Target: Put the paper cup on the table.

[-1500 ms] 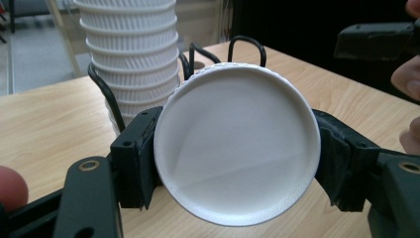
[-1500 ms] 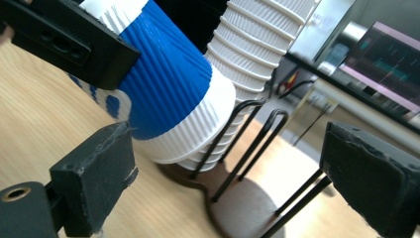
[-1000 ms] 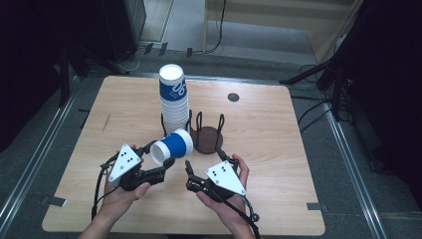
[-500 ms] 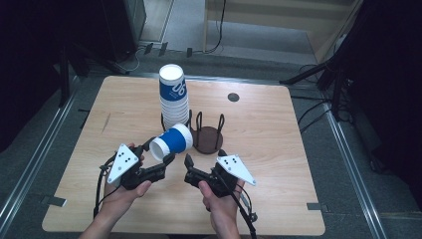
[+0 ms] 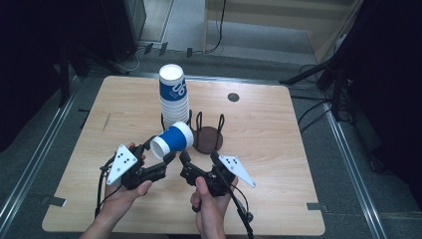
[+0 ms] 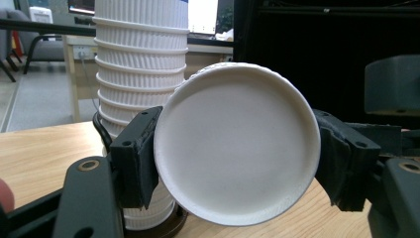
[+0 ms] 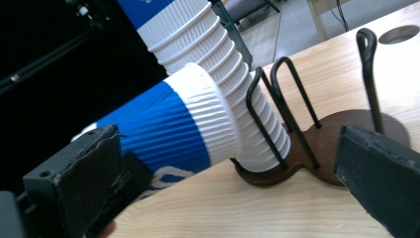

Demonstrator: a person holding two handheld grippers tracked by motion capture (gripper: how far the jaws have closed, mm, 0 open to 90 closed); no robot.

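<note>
While the left tool (image 5: 158,158) clamps the blue cup (image 5: 172,141) on its side above the worktop (image 5: 278,149), its base faces that tool's camera. The right tool (image 5: 198,162) gapes, empty, beside the cup stack (image 5: 173,97).

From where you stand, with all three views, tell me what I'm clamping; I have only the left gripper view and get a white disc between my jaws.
Observer: It is the bottom of a blue paper cup, lying on its side in the left gripper, shut on its base.
Operator: Report where the right gripper is.
Observer: The right gripper sits beside the cup, jaws apart and touching nothing.
Operator: Say what stands next to my stack.
Observer: The stack of cups fills one ring of a brown wire-looped cup holder; the ring beside it holds no cup.
</note>
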